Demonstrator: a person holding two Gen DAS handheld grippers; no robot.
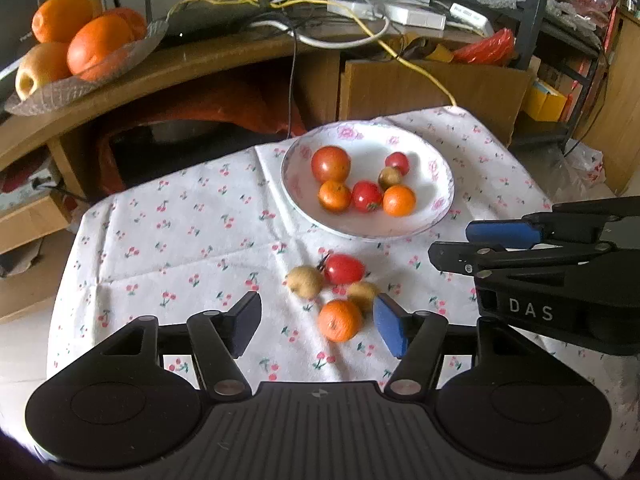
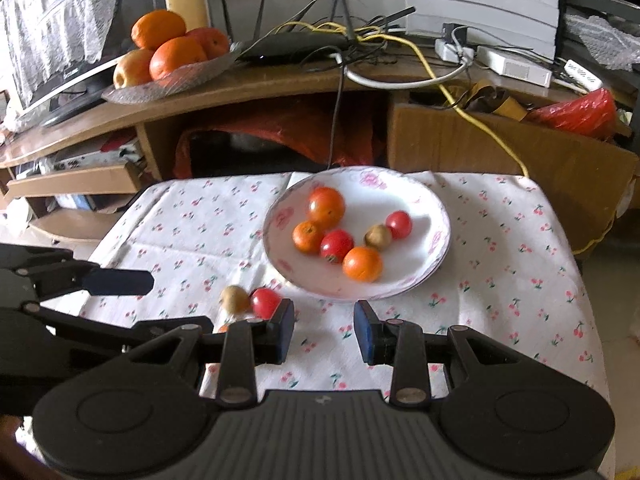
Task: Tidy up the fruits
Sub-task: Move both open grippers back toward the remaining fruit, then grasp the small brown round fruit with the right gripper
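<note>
White cotton cloth printed with small red cherries [image 1: 192, 248] covers the table, creased in soft folds. At twelve o'clock from our grippers sits a round white ceramic plate with pink flowers on its rim [image 1: 434, 168], holding six small fruits: red tomatoes, orange mandarins, one brown one.

We hold both grippers tilted downward over the cloth. Our left gripper [image 1: 316, 326] has its fingers apart, with a small round orange mandarin [image 1: 340, 320] loose between them, untouched. Beyond it lie a glossy red tomato [image 1: 344, 269], stem pointing to nine o'clock, and two dull brown fruits [image 1: 305, 281]. Our right gripper [image 2: 325, 328] has blue pads slightly apart, gripping nothing.
</note>
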